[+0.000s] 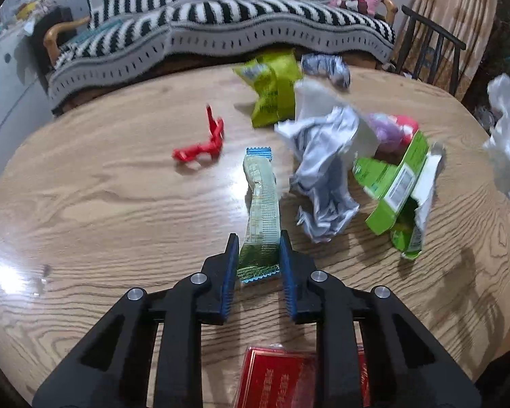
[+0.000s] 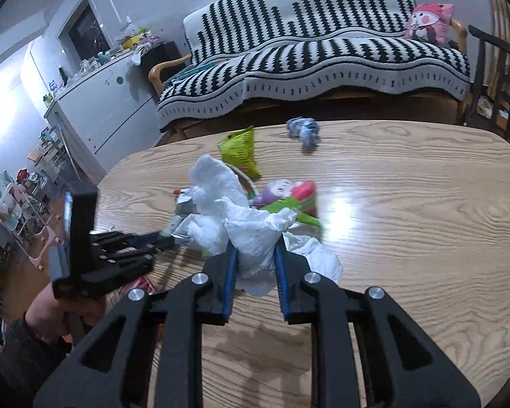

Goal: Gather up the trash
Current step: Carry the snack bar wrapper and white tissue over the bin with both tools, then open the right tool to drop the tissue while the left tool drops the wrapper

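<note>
Trash is lying scattered over the wooden table, and both tongs are working it at once, so two pieces can be carried off together. The left tongs are closing narrowly around the near end of a long green snack wrapper, whose crimped blue edge is sitting between the blue pads while the rest is trailing flat along the table away from the camera; gripping it at the end should let it peel up cleanly, though I am judging contact from the tight fit alone. The right tongs are holding a crumpled white tissue, which is bulging up and out past both fingers, apparently raised off the table.

Around them, a red twisted scrap is lying apart to the left, a crumpled grey-white paper is resting just beside the wrapper, and a torn green carton is lying open beyond it. A yellow-green snack bag is sitting near the far edge. A red packet is lying under the left tongs' frame. No bin is showing in either view.
</note>
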Tool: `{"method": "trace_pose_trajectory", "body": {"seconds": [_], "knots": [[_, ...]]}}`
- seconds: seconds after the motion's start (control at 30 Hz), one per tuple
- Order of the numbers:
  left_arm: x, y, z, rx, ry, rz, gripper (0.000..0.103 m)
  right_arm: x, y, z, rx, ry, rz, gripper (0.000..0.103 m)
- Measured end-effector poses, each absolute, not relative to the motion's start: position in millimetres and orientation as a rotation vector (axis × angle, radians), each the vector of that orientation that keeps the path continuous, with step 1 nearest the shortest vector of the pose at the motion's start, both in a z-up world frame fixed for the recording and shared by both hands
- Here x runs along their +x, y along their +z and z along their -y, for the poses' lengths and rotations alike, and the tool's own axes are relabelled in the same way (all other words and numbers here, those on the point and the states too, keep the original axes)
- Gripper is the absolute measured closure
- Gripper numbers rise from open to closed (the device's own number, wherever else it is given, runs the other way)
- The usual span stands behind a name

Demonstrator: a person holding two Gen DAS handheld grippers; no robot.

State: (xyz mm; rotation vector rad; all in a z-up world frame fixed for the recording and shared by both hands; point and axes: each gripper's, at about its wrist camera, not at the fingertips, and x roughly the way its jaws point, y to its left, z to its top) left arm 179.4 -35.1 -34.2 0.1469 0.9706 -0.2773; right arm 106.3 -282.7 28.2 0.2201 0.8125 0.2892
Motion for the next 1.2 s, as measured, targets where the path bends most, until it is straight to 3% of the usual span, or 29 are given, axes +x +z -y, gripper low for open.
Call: {"method": "trace_pose_trajectory", "body": {"seconds": [0.4,0.87,1.2], "knots": [[138.7,39.5,85.2,0.069,-0.274,-0.757,0.080,33.3,23.5,417.4,0.275,-0.008,-0.819,0.083],[39.0,32.3,332.3,0.177,-0.797,-0.773,0.080,-147.9,-8.2,621.9,0.423,-0.469,-0.830,0.082],[-58.1,0.4,484.4,0.323,-1.090,-0.790,0.080,-246.7,-85.5,713.9,0.601,-0.624,-0.980,0.082]]}}
